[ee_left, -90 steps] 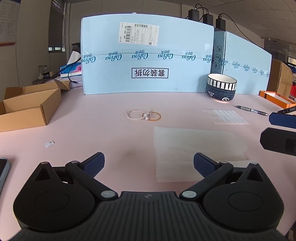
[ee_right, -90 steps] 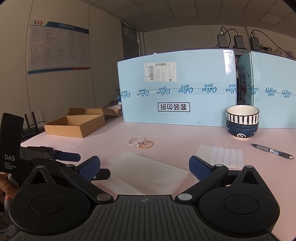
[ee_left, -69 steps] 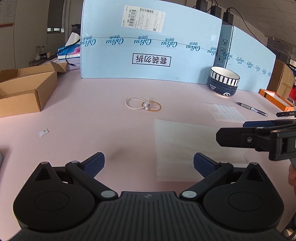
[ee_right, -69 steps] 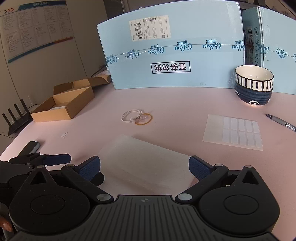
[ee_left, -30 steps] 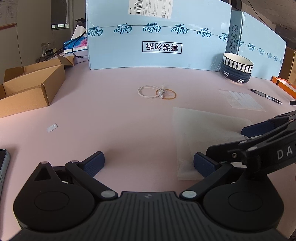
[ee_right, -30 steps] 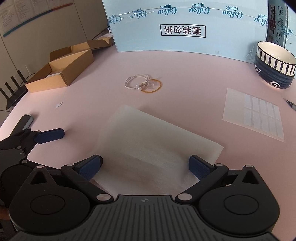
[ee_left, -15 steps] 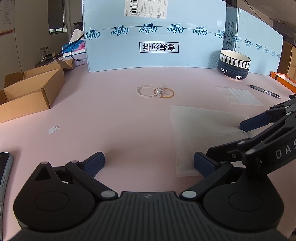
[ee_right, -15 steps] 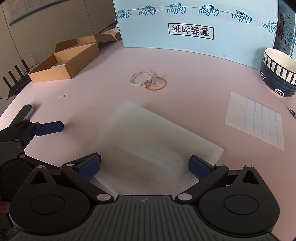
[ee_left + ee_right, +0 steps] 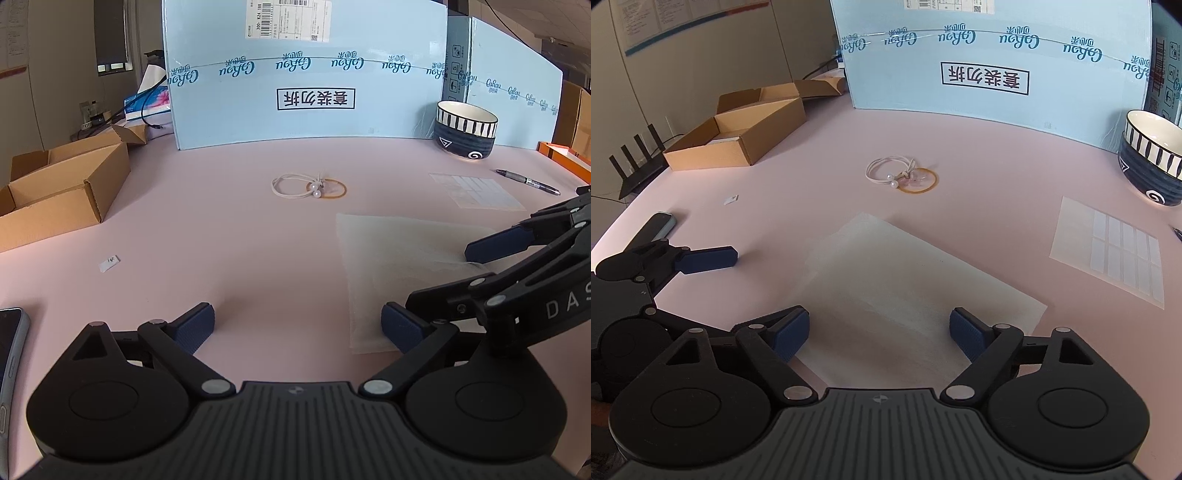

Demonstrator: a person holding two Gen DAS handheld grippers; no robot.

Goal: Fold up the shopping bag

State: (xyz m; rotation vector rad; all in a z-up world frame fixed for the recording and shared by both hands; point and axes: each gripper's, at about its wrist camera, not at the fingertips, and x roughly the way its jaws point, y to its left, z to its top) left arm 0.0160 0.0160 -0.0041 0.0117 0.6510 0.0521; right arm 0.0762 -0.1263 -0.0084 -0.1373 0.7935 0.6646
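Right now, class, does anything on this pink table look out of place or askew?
The big blue carton stands upside down: its printed lettering and shipping label are inverted. The translucent shopping bag lies flat, skewed to the table edge. Nothing is spilled or damaged.

Plenty of bare pink tabletop (image 9: 221, 229) in the middle, from the left wrist view. Blockers: cardboard box (image 9: 62, 192) at 10 o'clock, phone (image 9: 11, 354) at 8, big blue carton (image 9: 306, 74) walling off 12. Hair ties and rubber band (image 9: 310, 186) sit dead ahead, bowl (image 9: 466, 129) and pen (image 9: 526, 181) at 2, and the right gripper (image 9: 447, 284) crowds in at 3.
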